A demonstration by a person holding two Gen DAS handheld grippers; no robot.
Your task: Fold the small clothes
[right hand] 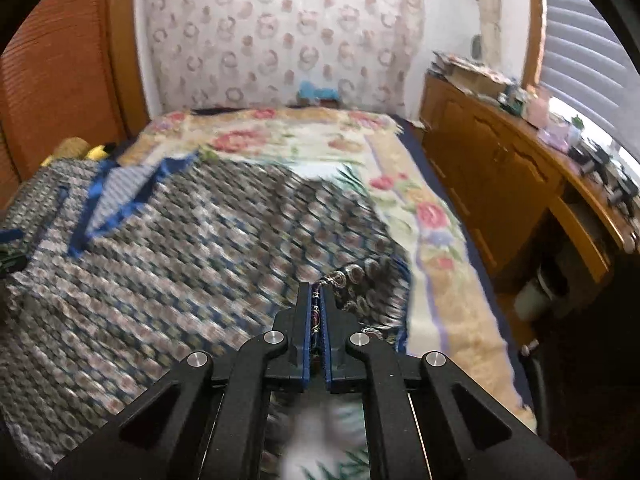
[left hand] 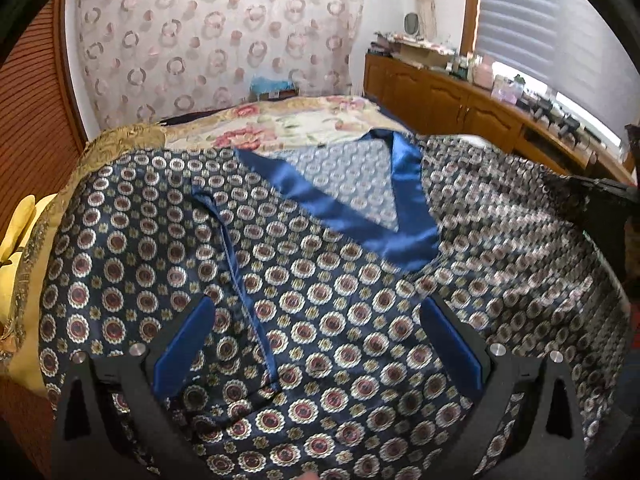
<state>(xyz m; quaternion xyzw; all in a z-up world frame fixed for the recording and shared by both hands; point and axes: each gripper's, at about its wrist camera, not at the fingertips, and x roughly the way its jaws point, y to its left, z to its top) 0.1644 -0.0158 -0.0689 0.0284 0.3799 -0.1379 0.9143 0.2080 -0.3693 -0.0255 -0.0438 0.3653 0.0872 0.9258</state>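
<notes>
A dark blue patterned garment (left hand: pixel 328 288) with round medallions and a shiny blue V-neck trim (left hand: pixel 360 200) lies spread on the bed. My left gripper (left hand: pixel 316 320) hovers low over its front, jaws wide open, blue pads on either side, holding nothing. In the right wrist view the same garment (right hand: pixel 180 232) is blurred with motion. My right gripper (right hand: pixel 318 292) is shut on the garment's right edge (right hand: pixel 352 280), with the cloth pinched between the blue pads and lifted a little off the bedspread.
A floral bedspread (right hand: pixel 360 152) covers the bed. A wooden cabinet with clutter on top (right hand: pixel 520 152) runs along the right under a window. A patterned curtain (left hand: pixel 216 40) hangs behind the bed. Yellow cushions (left hand: pixel 20 224) lie at the left, by a wooden louvred door (right hand: pixel 60 60).
</notes>
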